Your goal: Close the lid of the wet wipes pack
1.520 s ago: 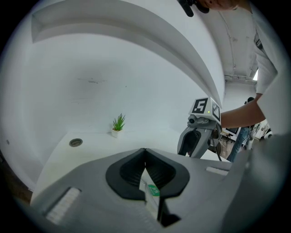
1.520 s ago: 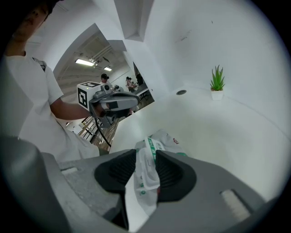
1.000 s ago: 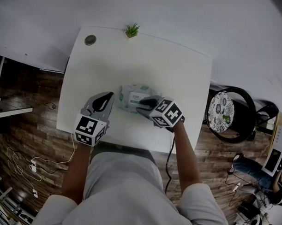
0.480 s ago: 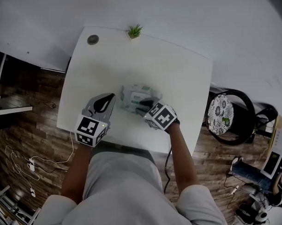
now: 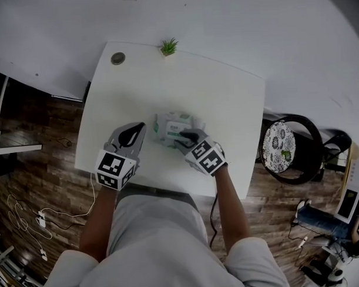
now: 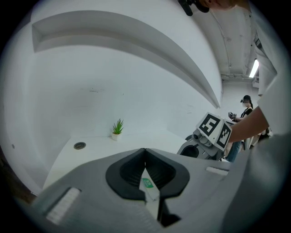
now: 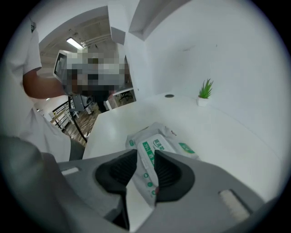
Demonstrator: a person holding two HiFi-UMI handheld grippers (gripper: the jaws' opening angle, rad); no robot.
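We are at the closing step itself. The wet wipes pack (image 5: 177, 125) lies flat on the table (image 5: 230, 91), between our two tools. The left tool (image 5: 142, 129) is clenched on the thin end seam of the pack and pins that side. In the left gripper view, a white strip with a small green badge (image 6: 147, 183) sits between its jaws.

The right tool (image 5: 181, 141) is released, with its jaws a small way apart, and they have just been closing a little. It points down at the top of the pack, and the lid (image 7: 157, 145) shows in the gap just ahead of its jaws. We cannot tell whether the jaws already touch the lid. We judge that it is not yet pressed home, though its edge is too small to check.

The next move, we think, calls for the right tool to go down on the lid just under it and press it flat along the whole edge. Meanwhile the left tool should keep the seam in its grip, so that the pack does not slide away. The pack looks soft, so the press should be gentle and even.

On writing: the lid ahead of the right tool is white with green print and small green round signs. A figure like "75" may stand at its head, and the rest is too small to read. The marker cubes (image 5: 114, 166) on both tools carry only black and white squares, no words
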